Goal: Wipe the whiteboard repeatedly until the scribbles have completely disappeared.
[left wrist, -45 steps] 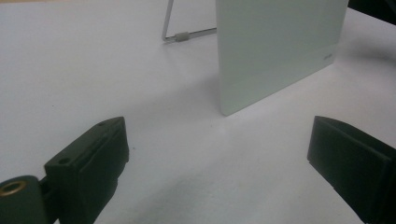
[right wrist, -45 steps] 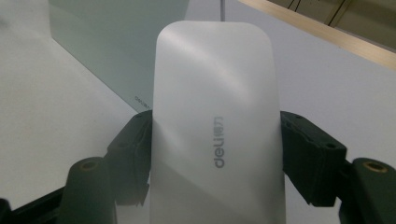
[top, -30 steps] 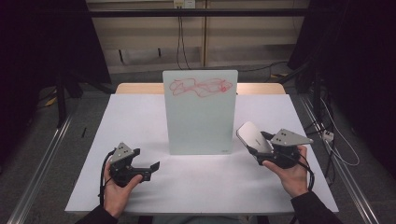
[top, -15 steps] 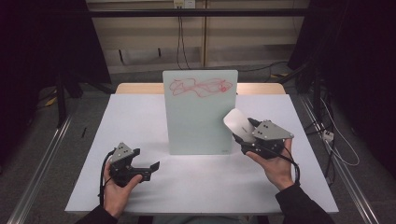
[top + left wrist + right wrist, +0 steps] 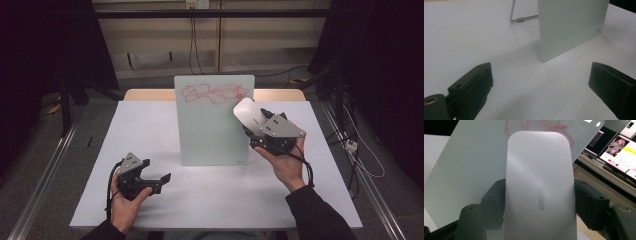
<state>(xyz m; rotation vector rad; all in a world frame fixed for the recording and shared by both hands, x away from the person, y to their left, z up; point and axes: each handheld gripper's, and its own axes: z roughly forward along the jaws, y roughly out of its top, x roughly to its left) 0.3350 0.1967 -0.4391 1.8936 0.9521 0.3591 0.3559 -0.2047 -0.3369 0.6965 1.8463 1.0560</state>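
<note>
A pale green-white board (image 5: 210, 130) stands upright on the white table (image 5: 150, 130), with red scribble (image 5: 212, 93) across its top. My right gripper (image 5: 254, 129) is raised by the board's right edge and shut on a white eraser (image 5: 247, 114), which lies just below and right of the scribble. In the right gripper view the eraser (image 5: 539, 182) is clamped between both jaws, the board (image 5: 474, 157) and red scribble (image 5: 536, 125) close behind it. My left gripper (image 5: 161, 180) rests low at the front left, open and with nothing in it; its view shows the board's lower corner (image 5: 571, 30) ahead.
A wire stand (image 5: 520, 19) props the board from behind. Lit screens (image 5: 616, 147) stand off to the right beyond the table. Cables (image 5: 360, 160) run over the floor at the right. Bare table surface (image 5: 225, 195) lies in front of the board.
My right gripper has carried the eraser up and to the left, from the table's right side to the board's upper right part. The left gripper has stayed put.
</note>
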